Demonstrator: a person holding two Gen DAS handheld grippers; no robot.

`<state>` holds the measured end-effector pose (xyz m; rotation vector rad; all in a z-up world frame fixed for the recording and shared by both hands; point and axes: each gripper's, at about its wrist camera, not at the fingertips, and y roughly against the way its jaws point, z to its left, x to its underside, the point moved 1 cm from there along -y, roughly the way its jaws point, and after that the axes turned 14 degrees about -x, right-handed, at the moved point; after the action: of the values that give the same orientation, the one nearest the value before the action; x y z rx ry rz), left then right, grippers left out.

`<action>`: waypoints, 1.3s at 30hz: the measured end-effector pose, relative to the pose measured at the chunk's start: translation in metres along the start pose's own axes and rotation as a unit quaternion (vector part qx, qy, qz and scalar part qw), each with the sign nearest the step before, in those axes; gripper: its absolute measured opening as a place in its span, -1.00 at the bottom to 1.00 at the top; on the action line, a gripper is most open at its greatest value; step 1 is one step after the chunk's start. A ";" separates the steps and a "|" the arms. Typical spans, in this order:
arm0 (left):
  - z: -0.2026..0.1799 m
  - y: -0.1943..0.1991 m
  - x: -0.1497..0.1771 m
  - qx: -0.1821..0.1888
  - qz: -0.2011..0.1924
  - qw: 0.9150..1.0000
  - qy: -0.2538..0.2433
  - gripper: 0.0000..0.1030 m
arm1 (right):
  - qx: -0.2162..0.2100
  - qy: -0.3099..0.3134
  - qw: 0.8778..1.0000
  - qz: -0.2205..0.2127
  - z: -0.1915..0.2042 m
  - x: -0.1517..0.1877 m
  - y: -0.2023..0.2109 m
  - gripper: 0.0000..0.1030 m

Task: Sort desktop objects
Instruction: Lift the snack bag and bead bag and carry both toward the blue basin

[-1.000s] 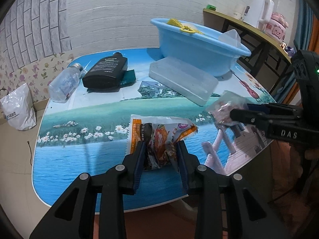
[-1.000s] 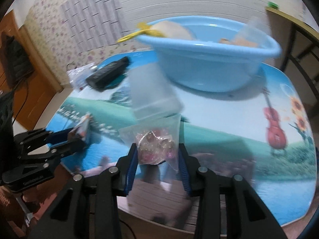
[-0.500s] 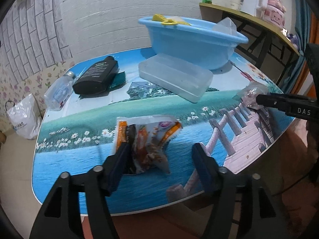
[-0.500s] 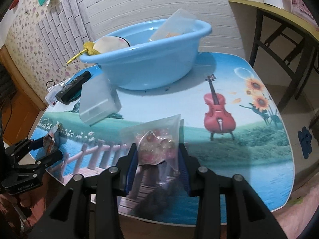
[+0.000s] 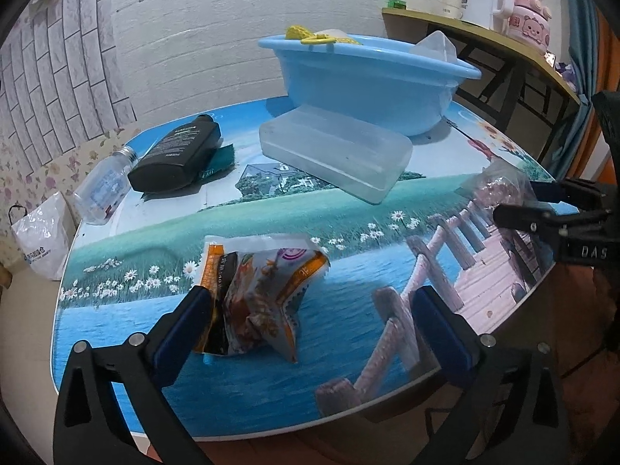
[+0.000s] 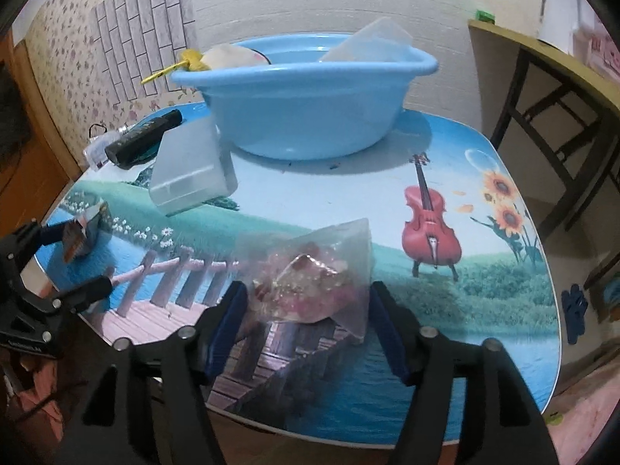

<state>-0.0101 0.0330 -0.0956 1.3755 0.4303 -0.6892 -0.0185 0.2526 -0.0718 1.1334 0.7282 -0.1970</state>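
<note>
Your left gripper is opening, its jaws wide: the snack packet lies freed between them, leaning on the near-side pad. Your right gripper is opening too, dropping the clear bead bag onto the table, apparently to sort them.

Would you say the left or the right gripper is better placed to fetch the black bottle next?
Left, probably. The black bottle lies on the left gripper's side of the table; the right gripper is farther away, and both jaws are opening.
</note>
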 end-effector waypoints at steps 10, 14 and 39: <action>0.000 -0.001 0.000 0.001 -0.007 1.000 0.002 0.99 | 0.021 -0.004 0.999 -0.026 -0.007 -0.001 -0.009 1.00; -0.001 -0.001 0.000 0.001 -0.008 1.000 0.002 0.99 | 0.024 -0.005 0.999 -0.036 -0.007 -0.002 -0.011 1.00; 0.000 -0.001 0.000 0.002 -0.009 1.000 0.002 0.99 | 0.028 -0.006 0.999 -0.045 -0.007 -0.002 -0.013 1.00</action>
<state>-0.0104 0.0326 -0.0965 1.3776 0.4453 -0.7018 -0.0293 0.2526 -0.0813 1.1517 0.7680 -0.3018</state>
